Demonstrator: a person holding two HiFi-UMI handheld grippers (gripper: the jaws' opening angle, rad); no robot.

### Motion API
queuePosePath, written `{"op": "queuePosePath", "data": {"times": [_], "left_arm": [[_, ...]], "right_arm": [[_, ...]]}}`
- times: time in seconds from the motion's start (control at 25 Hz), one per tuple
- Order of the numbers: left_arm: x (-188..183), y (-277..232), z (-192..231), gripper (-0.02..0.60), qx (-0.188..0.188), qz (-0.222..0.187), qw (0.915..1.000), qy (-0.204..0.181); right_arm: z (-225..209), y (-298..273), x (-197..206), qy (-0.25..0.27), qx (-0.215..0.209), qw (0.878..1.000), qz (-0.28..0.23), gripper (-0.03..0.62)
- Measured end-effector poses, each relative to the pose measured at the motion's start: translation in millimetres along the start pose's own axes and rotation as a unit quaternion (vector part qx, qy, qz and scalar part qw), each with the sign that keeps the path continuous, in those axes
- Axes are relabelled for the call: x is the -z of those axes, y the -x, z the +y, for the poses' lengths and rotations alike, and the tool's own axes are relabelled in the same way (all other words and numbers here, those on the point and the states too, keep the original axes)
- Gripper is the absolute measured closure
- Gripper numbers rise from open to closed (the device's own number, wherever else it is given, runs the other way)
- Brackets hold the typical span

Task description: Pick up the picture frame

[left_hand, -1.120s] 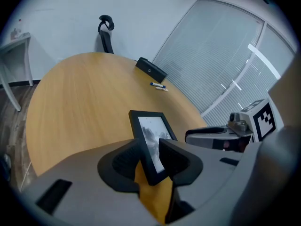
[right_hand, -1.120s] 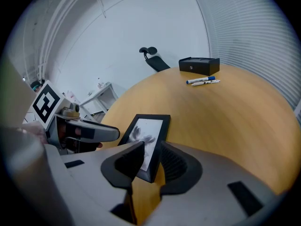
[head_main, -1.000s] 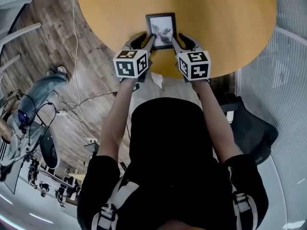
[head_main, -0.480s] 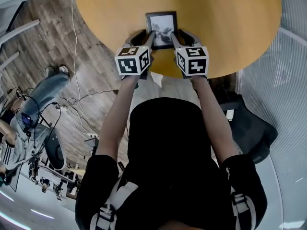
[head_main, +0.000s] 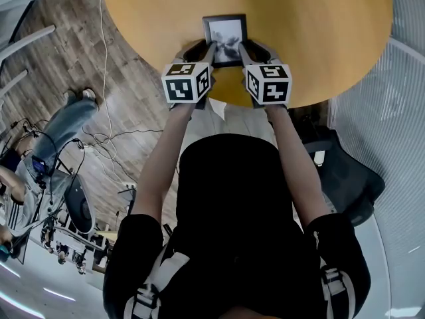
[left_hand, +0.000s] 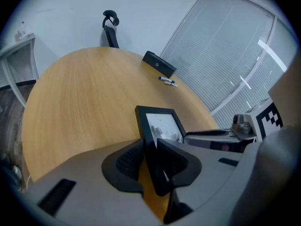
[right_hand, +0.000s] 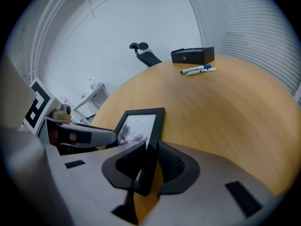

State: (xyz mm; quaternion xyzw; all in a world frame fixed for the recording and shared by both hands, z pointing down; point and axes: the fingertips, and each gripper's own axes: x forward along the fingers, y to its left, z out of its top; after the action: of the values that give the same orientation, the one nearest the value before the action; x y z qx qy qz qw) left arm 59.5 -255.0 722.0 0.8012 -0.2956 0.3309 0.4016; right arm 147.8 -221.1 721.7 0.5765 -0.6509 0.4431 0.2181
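Note:
The black picture frame (head_main: 225,38) with a grey print lies flat on the round wooden table (head_main: 312,32), close to the near edge. My left gripper (head_main: 204,49) straddles its left edge and my right gripper (head_main: 247,49) its right edge. In the left gripper view the frame's edge (left_hand: 160,124) stands between the jaws of the left gripper (left_hand: 150,155), which are closing, with a sliver of table still showing beside it. The right gripper view shows the same: the frame (right_hand: 138,124) sits between the closing jaws of the right gripper (right_hand: 149,163), with a small gap at one pad.
A black box (left_hand: 159,63) and two markers (left_hand: 167,81) lie at the table's far side. A chair back (left_hand: 110,29) rises behind it. Window blinds run along the right. On the floor are cables (head_main: 106,145), a black bag (head_main: 345,171) and a seated person's legs (head_main: 60,131).
Both grippers slid forward along the frame's two sides and sank a little. Their jaws have narrowed around the frame's edges. The frame has not moved.

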Motion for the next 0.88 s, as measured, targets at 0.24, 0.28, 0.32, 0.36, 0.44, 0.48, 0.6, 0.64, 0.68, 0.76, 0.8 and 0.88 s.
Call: {"op": "queuePosePath", "data": {"times": [0.24, 0.28, 0.32, 0.36, 0.44, 0.48, 0.6, 0.64, 0.68, 0.76, 0.8, 0.88], "left_arm": [[0.0, -1.0, 0.0, 0.482, 0.0, 0.001, 1.0, 0.005], [0.2, -1.4, -0.6, 0.482, -0.001, 0.001, 1.0, 0.006], [0.5, -1.5, -1.2, 0.483, -0.002, 0.001, 1.0, 0.005], [1.0, -1.1, -1.9, 0.483, -0.004, 0.002, 1.0, 0.005], [1.4, 1.3, -3.9, 0.485, -0.007, 0.001, 1.0, 0.005], [0.5, 3.3, -5.2, 0.485, -0.008, -0.001, 1.0, 0.003], [-8.0, 11.6, -10.2, 0.486, -0.007, -0.015, 0.9999, -0.001], [-12.4, 14.7, -12.4, 0.486, -0.007, -0.021, 0.9998, -0.002], [-16.9, 18.3, -15.1, 0.486, -0.007, -0.028, 0.9996, -0.004], [-22.9, 28.7, -22.1, 0.486, -0.007, -0.04, 0.9991, -0.011], [-23.9, 36.0, -26.2, 0.488, -0.007, -0.045, 0.9989, -0.014], [-28.7, 50.2, -33.1, 0.488, -0.005, -0.061, 0.9979, -0.021]], "right_arm": [[-0.7, -0.9, 0.4, -0.006, -0.002, 1.0, -0.002, 0.497], [-1.4, -0.7, 0.7, -0.006, -0.003, 1.0, -0.003, 0.497], [-1.7, -0.3, 1.0, -0.006, -0.004, 1.0, -0.002, 0.497], [-1.8, 0.4, 1.2, -0.005, -0.005, 1.0, -0.002, 0.498], [-1.1, 3.1, 1.3, -0.001, -0.006, 1.0, -0.002, 0.499], [-0.3, 5.1, 0.5, 0.001, -0.006, 1.0, -0.004, 0.499], [2.4, 12.9, -7.8, 0.004, -0.006, 1.0, -0.017, 0.499], [2.8, 15.9, -12.1, 0.005, -0.005, 1.0, -0.023, 0.499], [3.3, 19.4, -16.3, 0.006, -0.005, 1.0, -0.03, 0.499], [6.6, 29.9, -21.7, 0.006, -0.006, 0.999, -0.042, 0.5], [9.9, 37.2, -22.7, 0.006, -0.006, 0.999, -0.048, 0.5], [17.1, 51.2, -28.1, 0.008, -0.006, 0.998, -0.067, 0.5]]}}
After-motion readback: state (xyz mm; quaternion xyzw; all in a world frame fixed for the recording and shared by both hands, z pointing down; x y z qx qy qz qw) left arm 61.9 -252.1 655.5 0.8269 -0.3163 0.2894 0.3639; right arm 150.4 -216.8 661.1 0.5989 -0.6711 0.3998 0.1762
